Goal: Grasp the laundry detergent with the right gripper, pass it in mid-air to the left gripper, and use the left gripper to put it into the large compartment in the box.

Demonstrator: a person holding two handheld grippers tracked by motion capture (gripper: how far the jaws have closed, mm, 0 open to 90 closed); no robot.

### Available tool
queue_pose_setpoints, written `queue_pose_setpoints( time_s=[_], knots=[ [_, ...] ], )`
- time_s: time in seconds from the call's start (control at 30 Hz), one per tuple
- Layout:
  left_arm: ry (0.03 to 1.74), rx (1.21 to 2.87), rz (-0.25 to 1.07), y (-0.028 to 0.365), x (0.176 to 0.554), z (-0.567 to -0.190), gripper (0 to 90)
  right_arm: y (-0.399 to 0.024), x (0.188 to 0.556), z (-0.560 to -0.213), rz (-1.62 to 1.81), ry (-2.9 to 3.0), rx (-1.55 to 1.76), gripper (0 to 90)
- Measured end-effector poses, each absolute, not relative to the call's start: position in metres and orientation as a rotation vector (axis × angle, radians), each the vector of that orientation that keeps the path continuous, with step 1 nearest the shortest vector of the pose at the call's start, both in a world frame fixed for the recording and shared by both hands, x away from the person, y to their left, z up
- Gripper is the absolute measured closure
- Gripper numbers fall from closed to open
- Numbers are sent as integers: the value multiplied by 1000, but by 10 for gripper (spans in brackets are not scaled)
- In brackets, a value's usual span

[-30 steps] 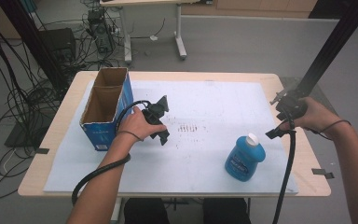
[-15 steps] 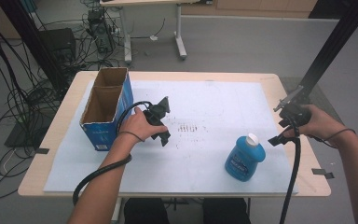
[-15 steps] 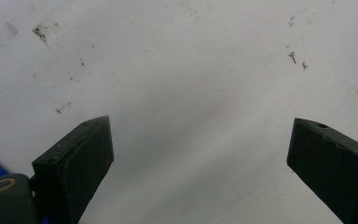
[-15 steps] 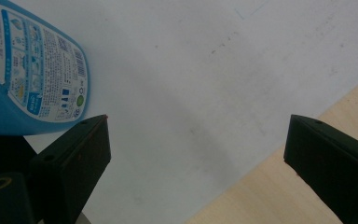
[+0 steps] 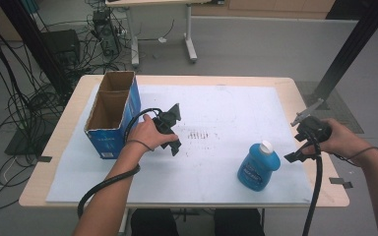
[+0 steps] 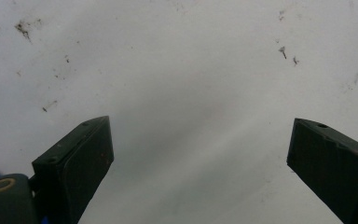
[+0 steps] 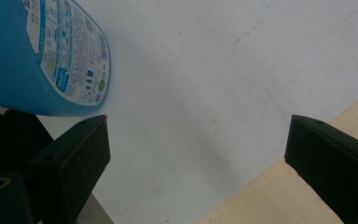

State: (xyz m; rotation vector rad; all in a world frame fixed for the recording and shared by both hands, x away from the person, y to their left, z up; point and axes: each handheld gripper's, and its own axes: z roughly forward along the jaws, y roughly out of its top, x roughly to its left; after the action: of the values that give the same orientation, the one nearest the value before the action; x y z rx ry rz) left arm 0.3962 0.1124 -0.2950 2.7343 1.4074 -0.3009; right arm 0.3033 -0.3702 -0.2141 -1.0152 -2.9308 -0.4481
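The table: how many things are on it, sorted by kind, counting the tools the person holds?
Blue bottle: 1
Open cardboard box: 1
White sheet: 1
Hand-held grippers, left hand-held gripper and right hand-held gripper: 2
Total: 5

Blue bottle (image 7: 42,56) cut off by the top and left edges in the right gripper view; cap out of frame, label print too small to read. In the high view, label on the cardboard box (image 5: 112,115) blurred, unreadable. Box floor lost in shadow. Left tool (image 5: 173,132) partly hidden under the hand (image 5: 147,133). Both forearms cut by the bottom edge.
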Motion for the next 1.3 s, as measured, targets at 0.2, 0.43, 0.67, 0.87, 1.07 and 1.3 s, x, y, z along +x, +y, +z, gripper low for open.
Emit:
queue_pose_setpoints(
  time_s=[0.2, 0.43, 0.67, 0.87, 1.07, 1.3],
  knots=[
    [1402, 2740, -309, 112, 397, -296, 75, -375, 294, -216, -485, -2926, -1004, 62],
    [1406, 2736, -314, 113, 396, -295, 74, -376, 285, -217, -492, -2930, -986, 58],
    [1418, 2735, -315, 114, 396, -297, 74, -382, 276, -218, -512, -2928, -982, 56],
    [1415, 2741, -307, 113, 394, -298, 74, -385, 269, -218, -536, -2925, -981, 53],
    [1409, 2744, -313, 112, 395, -299, 74, -388, 260, -223, -561, -2926, -968, 53],
    [1404, 2728, -330, 112, 395, -300, 74, -394, 251, -233, -613, -2896, -979, 54]
  ],
)
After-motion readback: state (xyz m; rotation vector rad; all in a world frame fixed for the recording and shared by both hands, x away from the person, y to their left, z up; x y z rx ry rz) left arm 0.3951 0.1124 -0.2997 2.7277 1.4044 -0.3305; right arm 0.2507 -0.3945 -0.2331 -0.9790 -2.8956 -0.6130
